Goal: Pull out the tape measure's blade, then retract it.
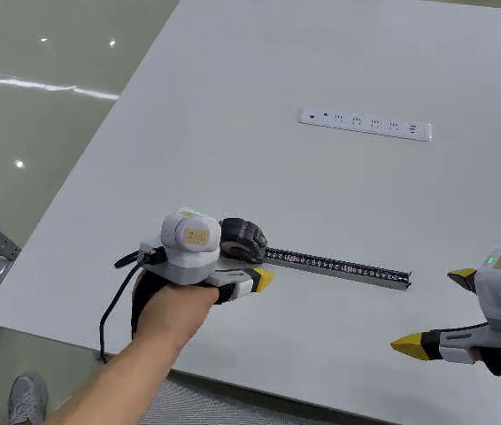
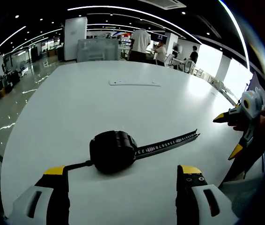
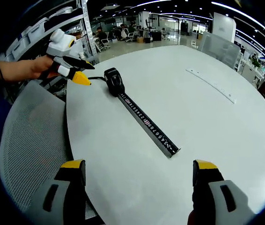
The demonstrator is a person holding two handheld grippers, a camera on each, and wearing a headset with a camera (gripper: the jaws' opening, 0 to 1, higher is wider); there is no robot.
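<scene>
Two grippers are at work, both with jaws spread and neither holding anything. The tape measure's case [image 1: 243, 239], a dark rounded body, lies on the white counter [image 1: 259, 133] near its near edge. The blade [image 1: 339, 266] runs out from the case flat along the counter toward the right gripper's side, ending in its hook tip [image 3: 172, 150].

The left gripper [image 2: 121, 171] sits just behind the case. In the left gripper view the case lies just ahead of the gap between the jaws, not pinched by them, and a thin dark cord [image 2: 78, 165] runs from the case toward one jaw. The right gripper [image 1: 435, 311] hovers beyond the blade's far end from the case, near the hook tip but apart from it. A white power strip [image 1: 366, 124] lies well beyond the case, toward the far side of the counter.

With the blade drawn out and lying loose, the pull-out half of the task looks done and the retraction is not yet begun. I cannot tell whether a lock is holding the blade out. The next move probably calls for the left gripper to close on the case and steady it. The right gripper could then take the hook end or push the blade back toward the case. If the spring is live, the blade may snap home and drag the light case across the counter, so feeding it back with a guided end seems safer than letting it run free.
</scene>
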